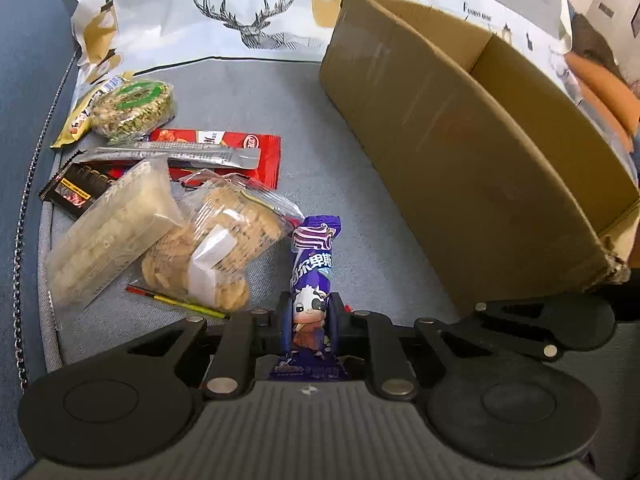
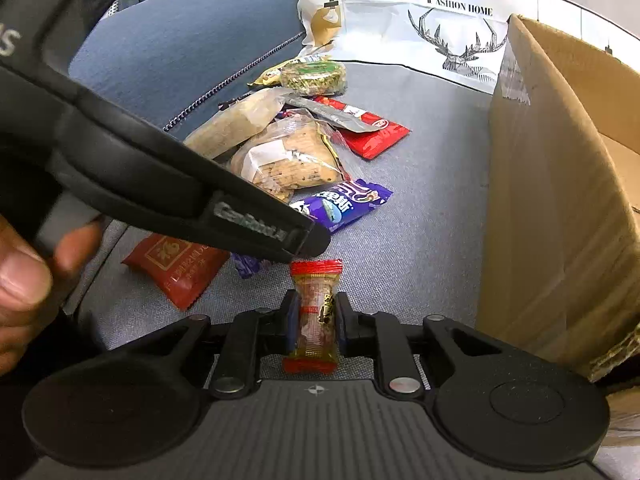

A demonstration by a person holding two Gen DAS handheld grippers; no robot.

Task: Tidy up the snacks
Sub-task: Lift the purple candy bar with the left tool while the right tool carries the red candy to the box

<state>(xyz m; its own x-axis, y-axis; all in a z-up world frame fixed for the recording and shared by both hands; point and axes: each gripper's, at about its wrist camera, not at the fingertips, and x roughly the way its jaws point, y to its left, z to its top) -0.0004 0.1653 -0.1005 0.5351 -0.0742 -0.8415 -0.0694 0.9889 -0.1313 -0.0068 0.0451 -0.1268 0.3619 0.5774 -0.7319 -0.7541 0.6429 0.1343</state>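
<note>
Hand (image 2: 20,276) cut off; left gripper (image 2: 308,240) hides purple snack (image 2: 344,204).

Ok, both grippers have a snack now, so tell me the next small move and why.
Probably lift the left gripper with the purple cow-print snack and carry it over the wall of the cardboard box. Its pads press on the wrapper, the snack looks to lie on the grey cushion, and the open box stands close on the right.
</note>
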